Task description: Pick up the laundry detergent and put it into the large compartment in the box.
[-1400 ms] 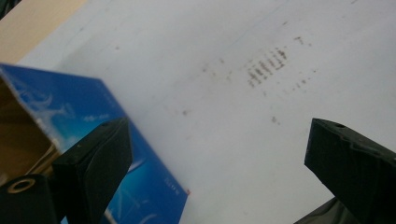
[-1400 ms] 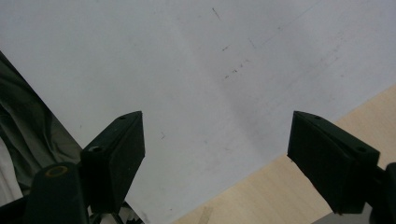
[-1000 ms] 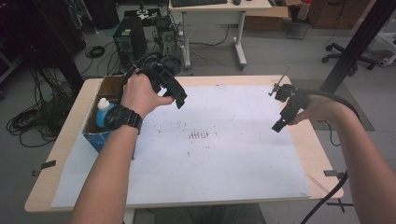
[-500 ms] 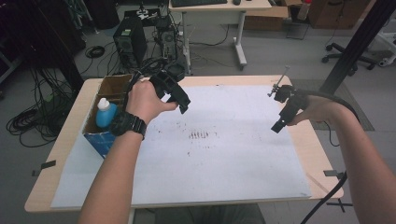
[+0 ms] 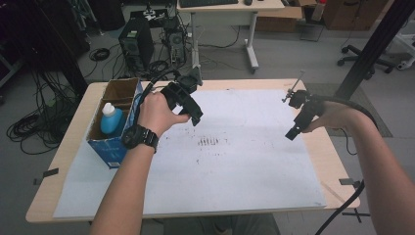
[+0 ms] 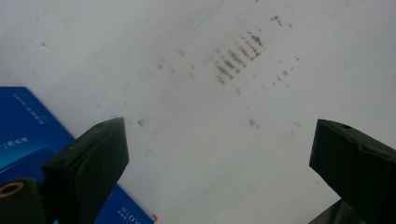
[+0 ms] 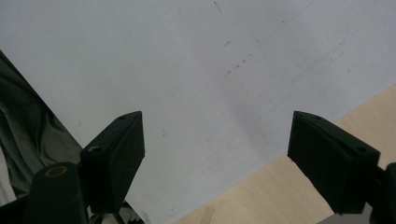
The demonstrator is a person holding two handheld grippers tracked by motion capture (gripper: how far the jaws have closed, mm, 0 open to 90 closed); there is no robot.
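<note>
I hold my left gripper (image 5: 195, 117) above the white paper sheet (image 5: 235, 161), just to the right of the blue cardboard box (image 5: 110, 147), with its jaws spread wide and nothing between them. In the left gripper view the box's blue side (image 6: 28, 135) shows at the lower left, beside my left jaw, and a patch of brownish smudges (image 6: 238, 58) lies on the sheet farther ahead. The box sits at the left edge of the table (image 5: 68, 161), open on top, its long axis running from the near side of the table to the far side. Inside it, in the nearer part, a blue bottle (image 5: 111, 121) stands upright, its white cap pointing up; the far part of the box shows only brown cardboard. My right gripper (image 5: 292, 133) hangs well apart from the box, over the right edge of the sheet, its jaws also released and holding nothing; below them the right gripper view shows the paper meeting bare wood (image 7: 261, 191).
</note>
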